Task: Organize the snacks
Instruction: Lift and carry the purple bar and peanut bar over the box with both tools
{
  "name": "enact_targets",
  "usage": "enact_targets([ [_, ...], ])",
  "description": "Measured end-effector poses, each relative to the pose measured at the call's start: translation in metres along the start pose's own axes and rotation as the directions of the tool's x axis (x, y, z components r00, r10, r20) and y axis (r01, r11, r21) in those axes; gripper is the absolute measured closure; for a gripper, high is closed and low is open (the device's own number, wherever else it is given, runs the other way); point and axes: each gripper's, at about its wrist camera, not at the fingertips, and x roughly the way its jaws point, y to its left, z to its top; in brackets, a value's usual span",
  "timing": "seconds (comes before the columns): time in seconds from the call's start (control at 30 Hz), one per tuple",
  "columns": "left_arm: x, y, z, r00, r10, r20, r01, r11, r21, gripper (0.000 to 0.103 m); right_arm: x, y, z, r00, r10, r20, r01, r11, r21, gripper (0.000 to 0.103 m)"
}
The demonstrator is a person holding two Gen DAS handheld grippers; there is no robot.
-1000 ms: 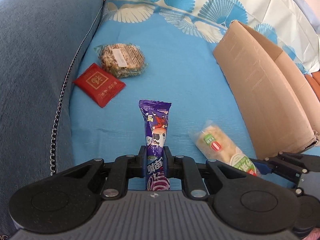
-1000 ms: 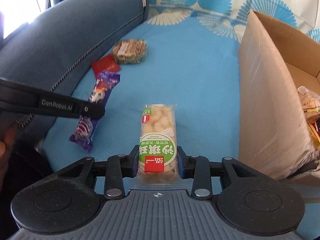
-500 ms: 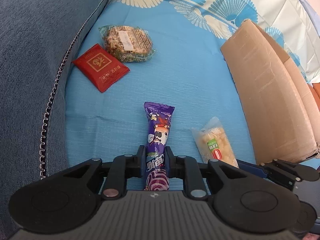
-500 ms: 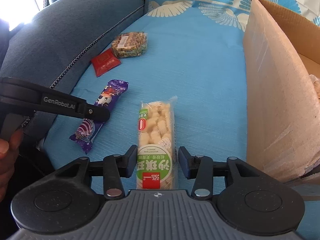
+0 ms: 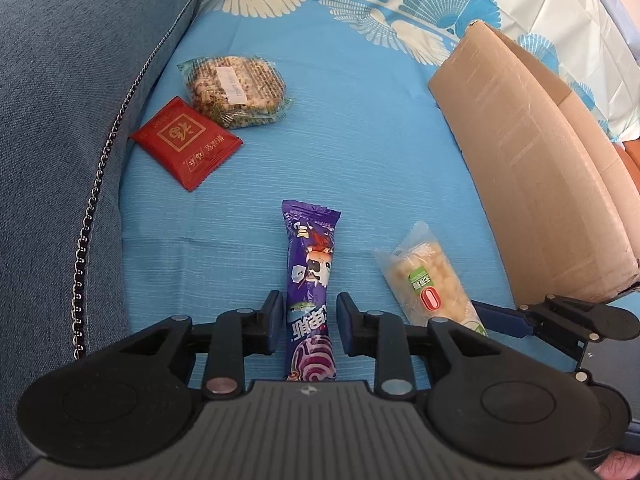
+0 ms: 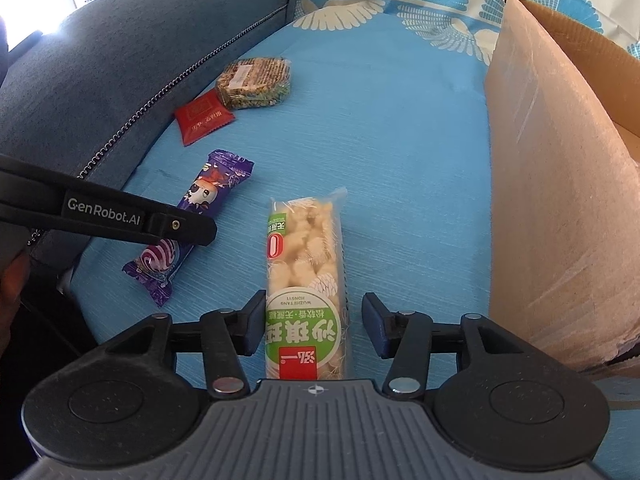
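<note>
A purple candy packet [image 5: 312, 264] lies flat on the blue sheet [image 5: 360, 140], its near end between the jaws of my left gripper [image 5: 310, 312]. The jaws are opening and thin gaps show on both sides of the wrapper. A clear, green-labelled rice-puff bar [image 6: 306, 248] lies on the sheet between the jaws of my right gripper [image 6: 314, 320]. These jaws are opening too: the right pad stands well off the bar, the left one close beside it. The two packets lie side by side, the bar [image 5: 428, 284] to the right of the candy.
An open cardboard box [image 6: 560, 200] stands close on the right, its tall wall [image 5: 540, 184] facing the snacks. Farther back on the left lie a red packet [image 5: 186, 142] and a wrapped grain cake [image 5: 236, 88]. A dark blue sofa cushion [image 5: 60, 120] borders the left side.
Both pairs of jaws have spread apart and let go of their packets: the left off the purple candy, the right off the rice-puff bar. Both packets now rest on the sheet.
</note>
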Motion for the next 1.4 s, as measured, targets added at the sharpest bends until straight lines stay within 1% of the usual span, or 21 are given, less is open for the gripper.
enact_targets([
  [0.03,0.000,0.000,0.000,1.000,0.000,0.000,0.000,1.000,0.001,0.071,-0.001,0.000,0.000,1.000,-0.001,0.004,0.001,1.000,-0.003,0.053],
  [0.07,0.000,0.000,0.000,1.000,0.001,0.000,-0.001,1.000,0.001,0.071,-0.001,0.000,0.000,1.000,0.001,0.008,-0.001,1.000,-0.005,0.061],
  [0.1,0.000,0.000,0.000,1.000,0.001,0.000,-0.001,1.000,0.002,0.071,-0.002,0.001,0.000,1.000,0.002,0.012,-0.002,1.000,-0.010,0.065],
  [0.13,0.000,0.000,0.000,1.000,0.002,0.000,-0.002,1.000,0.003,0.071,-0.004,0.002,0.000,1.000,-0.002,0.019,0.002,1.000,-0.015,0.065],
  [0.23,0.000,0.000,0.000,1.000,0.003,-0.001,-0.003,1.000,0.004,0.071,-0.012,0.002,0.001,0.997,-0.027,0.067,0.029,0.999,-0.022,0.065],
  [0.3,0.000,0.000,0.000,1.000,0.002,-0.001,-0.002,1.000,0.003,0.071,-0.016,0.000,0.003,0.996,-0.030,0.087,0.031,0.999,-0.012,0.065],
  [0.37,0.000,-0.001,0.000,1.000,0.001,-0.001,-0.001,1.000,0.002,0.071,-0.016,-0.003,0.004,0.996,-0.032,0.078,0.032,0.999,0.000,0.065],
  [0.47,0.000,0.000,0.000,1.000,0.001,-0.001,-0.001,1.000,0.002,0.071,-0.009,-0.005,0.002,0.998,-0.044,0.038,0.043,0.999,0.016,0.065],
  [0.53,0.001,0.000,0.000,1.000,0.002,-0.001,-0.002,1.000,0.004,0.071,-0.004,-0.006,0.002,0.999,-0.046,0.012,0.046,0.999,0.028,0.063],
  [0.57,0.001,0.000,0.000,1.000,0.002,-0.001,-0.002,1.000,0.004,0.071,-0.004,-0.006,0.001,0.999,-0.052,0.011,0.052,0.998,0.035,0.059],
  [0.6,0.000,0.000,0.000,1.000,0.002,-0.001,-0.002,1.000,0.004,0.071,-0.004,-0.006,0.001,0.998,-0.055,0.015,0.054,0.998,0.037,0.058],
  [0.77,0.000,-0.001,0.000,1.000,0.003,-0.001,-0.003,1.000,0.004,0.071,-0.002,-0.005,0.001,0.999,-0.052,0.013,0.052,0.998,0.026,0.058],
  [0.87,0.001,-0.001,0.000,1.000,0.002,0.000,-0.002,1.000,0.003,0.071,0.000,-0.003,0.001,0.998,-0.059,0.009,0.059,0.998,0.010,0.059],
  [0.93,0.001,-0.001,0.000,1.000,0.003,0.000,-0.003,1.000,0.004,0.071,-0.001,-0.002,0.001,0.998,-0.054,0.012,0.054,0.999,0.001,0.065],
  [1.2,0.001,-0.002,0.000,1.000,0.007,0.002,-0.007,1.000,0.009,0.072,-0.006,-0.004,0.001,0.997,-0.064,0.045,0.063,0.998,0.008,0.065],
  [1.27,0.001,-0.002,0.001,1.000,0.008,0.003,-0.009,1.000,0.007,0.073,-0.008,-0.005,0.001,0.996,-0.064,0.055,0.063,0.998,0.015,0.065],
  [1.33,0.001,-0.001,0.001,1.000,0.013,0.007,-0.013,1.000,0.001,0.080,-0.009,-0.006,0.001,0.996,-0.062,0.064,0.061,0.998,0.020,0.065],
  [1.4,0.000,-0.001,0.001,1.000,0.016,0.010,-0.016,1.000,-0.005,0.083,-0.011,-0.006,0.002,0.995,-0.064,0.076,0.063,0.998,0.022,0.065],
])
